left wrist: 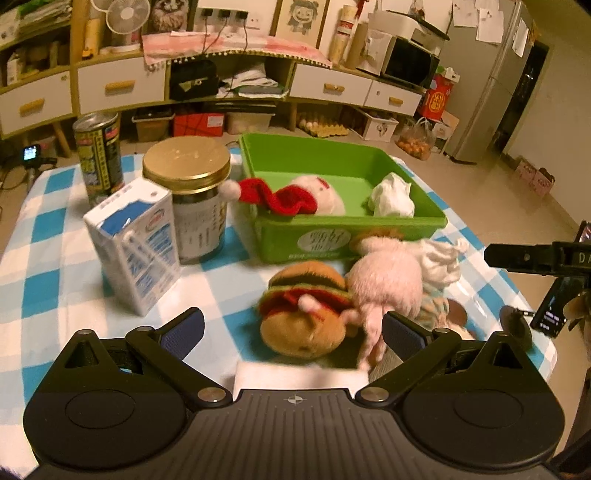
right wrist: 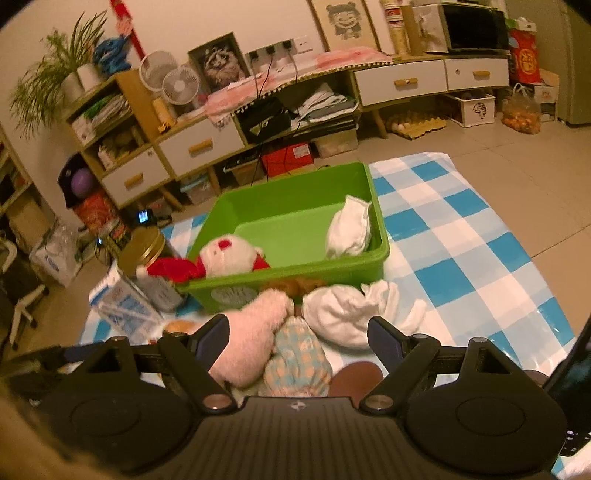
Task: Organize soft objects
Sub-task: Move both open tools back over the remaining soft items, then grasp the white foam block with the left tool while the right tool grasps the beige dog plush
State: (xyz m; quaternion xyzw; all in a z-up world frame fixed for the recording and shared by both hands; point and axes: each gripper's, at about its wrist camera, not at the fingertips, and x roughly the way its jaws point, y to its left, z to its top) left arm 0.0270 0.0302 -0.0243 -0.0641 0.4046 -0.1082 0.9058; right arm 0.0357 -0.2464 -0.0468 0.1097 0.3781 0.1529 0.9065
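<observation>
We are hovering both grippers, left gripper [left wrist: 293, 329] and right gripper [right wrist: 298, 337], spread and empty, over the plush pile [right wrist: 255, 343] just before the green bin [right wrist: 295, 271]. Next we judge: pinch one toy, lift over the rim.

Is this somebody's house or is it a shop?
Most likely somebody's home, a lived-in room. There's a fridge covered in papers, a microwave on a low cabinet with drawers, and framed pictures on the wall.
</observation>
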